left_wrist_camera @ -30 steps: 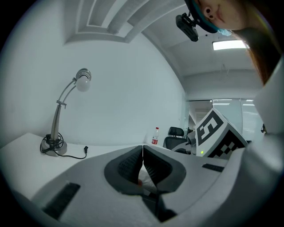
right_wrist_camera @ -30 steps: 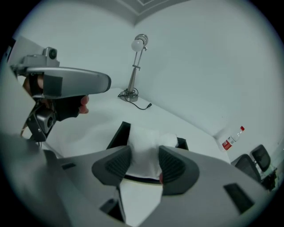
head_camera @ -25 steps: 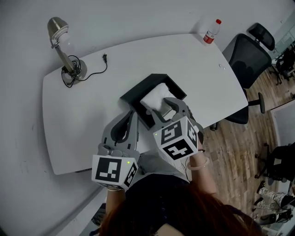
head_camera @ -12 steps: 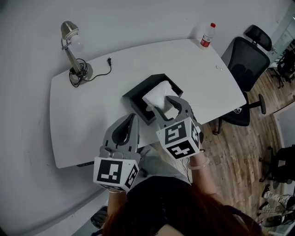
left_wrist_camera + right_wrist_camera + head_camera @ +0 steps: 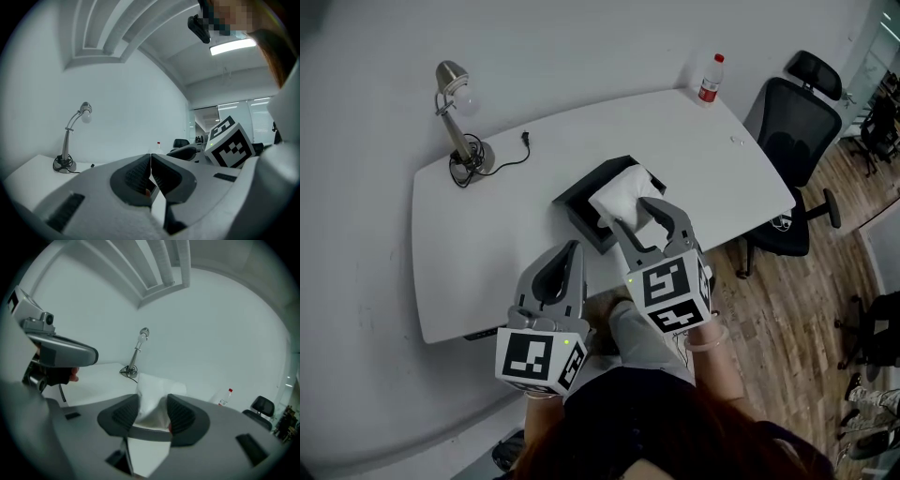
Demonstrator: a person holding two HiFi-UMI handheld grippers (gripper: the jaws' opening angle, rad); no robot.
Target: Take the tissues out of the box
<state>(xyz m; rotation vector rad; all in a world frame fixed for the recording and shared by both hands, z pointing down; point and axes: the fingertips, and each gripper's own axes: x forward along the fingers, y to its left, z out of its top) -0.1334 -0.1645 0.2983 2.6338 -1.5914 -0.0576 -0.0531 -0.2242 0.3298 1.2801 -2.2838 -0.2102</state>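
Note:
A black open box lies on the white table. A white stack of tissues stands over its right part. My right gripper is shut on that stack. In the right gripper view the tissues fill the gap between the dark pads and stick up past them; the box is hidden there. My left gripper hovers near the table's front edge, left of the box. Its jaws are shut with nothing between them.
A desk lamp with a loose cable stands at the table's far left. A plastic bottle with a red cap is at the far right corner. A black office chair stands beside the table's right end, on wooden floor.
The right gripper has risen with the tissue stack, which now stands higher over the box. The left gripper has drawn back toward the table's front edge, still shut.

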